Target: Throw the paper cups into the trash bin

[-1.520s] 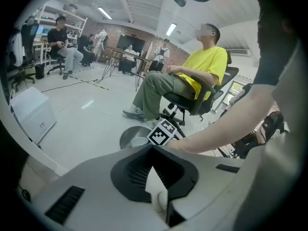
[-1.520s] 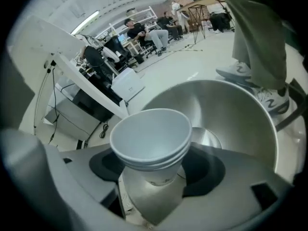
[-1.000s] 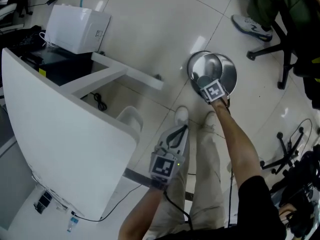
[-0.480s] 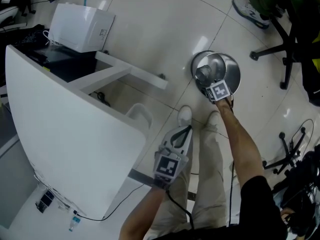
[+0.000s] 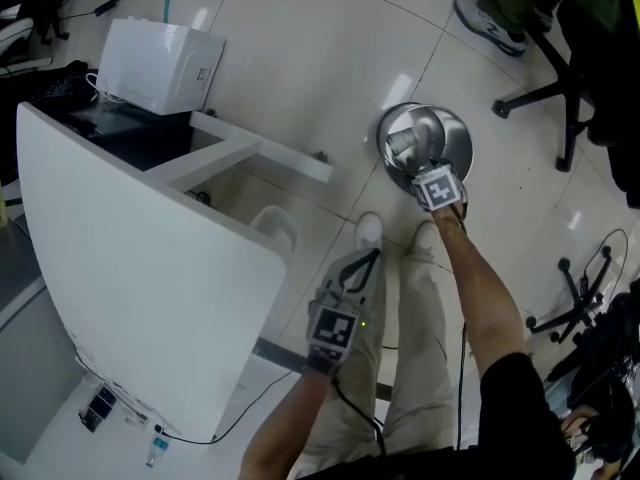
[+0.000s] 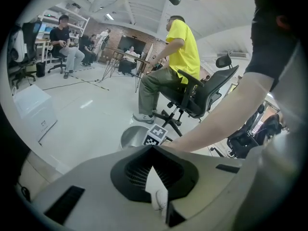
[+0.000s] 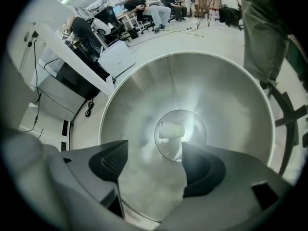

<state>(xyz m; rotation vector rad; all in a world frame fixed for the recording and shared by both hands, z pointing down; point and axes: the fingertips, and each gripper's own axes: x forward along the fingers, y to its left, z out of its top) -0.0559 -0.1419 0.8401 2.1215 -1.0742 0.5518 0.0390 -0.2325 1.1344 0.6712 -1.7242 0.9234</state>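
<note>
Now that the right gripper (image 7: 154,149) has drawn back toward the bin's (image 7: 231,90) near rim, its fingers stand apart, easing closed on nothing, and the cup (image 7: 172,129) lies on the bin's bottom. That throw looks done. The left gripper's (image 6: 153,150) fingers are pressed together, empty.

Floor: you stand on pale, glossy tiles (image 5: 300,58) that mirror the lights overhead.
Counter: a long white counter (image 5: 130,268) runs along your left, with a white box (image 5: 160,63) past its far end.
Cable: a black cord (image 7: 89,109) lies coiled on the floor below the counter.
Chair: a black office chair (image 6: 219,83) stands ahead of you, occupied.
Far side: seated people (image 6: 67,42), desks and ceiling strip lights (image 6: 113,17).
</note>
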